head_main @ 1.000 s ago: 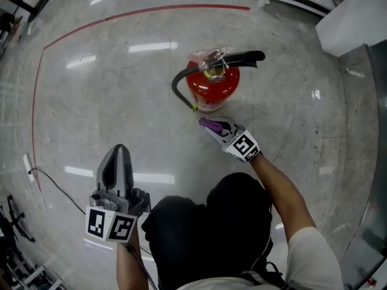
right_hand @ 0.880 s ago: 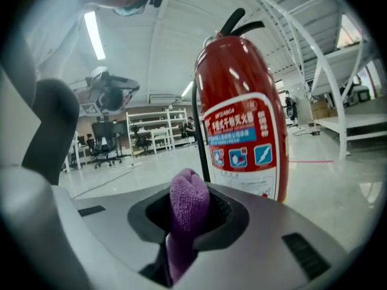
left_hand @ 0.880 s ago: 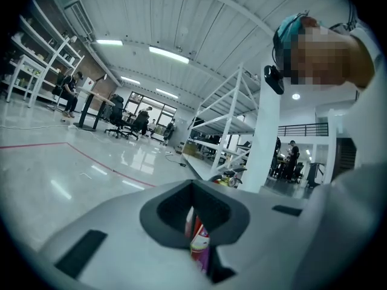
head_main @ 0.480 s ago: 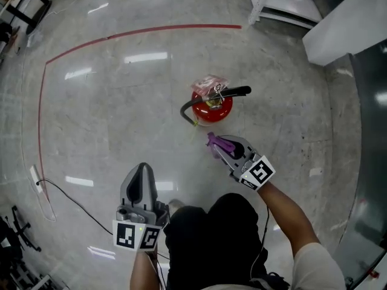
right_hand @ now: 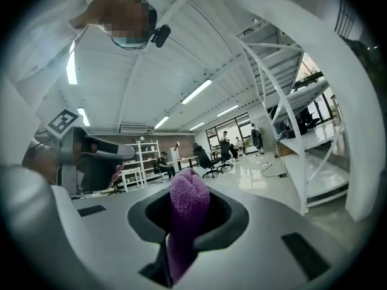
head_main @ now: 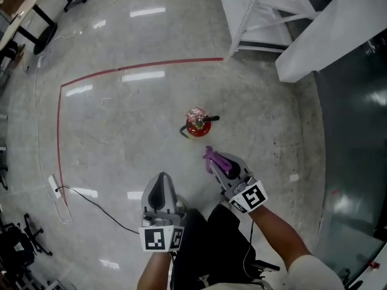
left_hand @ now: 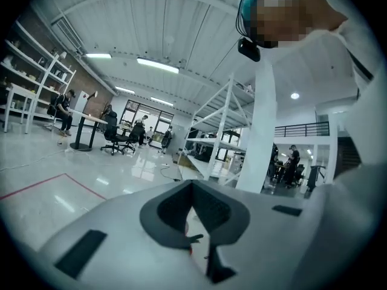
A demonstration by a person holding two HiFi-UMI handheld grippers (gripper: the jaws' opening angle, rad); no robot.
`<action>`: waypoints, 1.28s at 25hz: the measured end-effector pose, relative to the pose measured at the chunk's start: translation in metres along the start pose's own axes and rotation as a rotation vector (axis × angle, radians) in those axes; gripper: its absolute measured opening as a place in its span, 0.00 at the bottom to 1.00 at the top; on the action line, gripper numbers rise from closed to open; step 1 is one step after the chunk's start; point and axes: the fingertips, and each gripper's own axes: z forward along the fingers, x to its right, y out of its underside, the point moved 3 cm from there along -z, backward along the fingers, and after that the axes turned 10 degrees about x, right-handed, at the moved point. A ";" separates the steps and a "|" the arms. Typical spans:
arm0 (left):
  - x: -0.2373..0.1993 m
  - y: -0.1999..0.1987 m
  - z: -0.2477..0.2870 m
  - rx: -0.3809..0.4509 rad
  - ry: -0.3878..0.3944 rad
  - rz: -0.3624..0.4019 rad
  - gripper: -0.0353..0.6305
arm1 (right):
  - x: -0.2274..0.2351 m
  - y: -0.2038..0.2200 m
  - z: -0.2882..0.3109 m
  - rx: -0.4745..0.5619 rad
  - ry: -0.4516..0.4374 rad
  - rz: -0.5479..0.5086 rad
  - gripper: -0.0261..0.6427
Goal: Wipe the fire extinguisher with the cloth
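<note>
Fire extinguisher (head_main: 198,124) — red, upright on the glossy stone floor (head_main: 121,119), black lever on top.
Purple cloth (right_hand: 188,205) pinched in the right gripper (head_main: 211,159), jaws clenched on it, tip pointing toward the extinguisher but apart from it. Left gripper (head_main: 161,186) farther back, jaws closed on themselves. Open floor surrounds the extinguisher — red floor line (head_main: 139,69) and white rack (head_main: 260,17) lie well beyond.

"What sort of place am I steering through?"

"An open workshop hall, I'd say. I see a polished grey floor (head_main: 121,119) with a red tape line (head_main: 172,63), tall white racks (head_main: 260,17), strip lights (left_hand: 157,65) under a ribbed roof, and people on office chairs (left_hand: 112,139) at desks."
</note>
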 end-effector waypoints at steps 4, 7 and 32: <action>0.041 -0.085 -0.005 0.044 0.010 0.014 0.06 | -0.019 -0.115 -0.009 0.024 0.068 -0.033 0.14; 0.077 -0.137 -0.016 0.059 0.008 0.036 0.06 | -0.027 -0.191 -0.024 0.030 0.106 -0.035 0.14; 0.150 -0.285 -0.215 0.057 0.179 -0.003 0.06 | -0.241 -0.389 -0.165 0.160 0.362 -0.072 0.14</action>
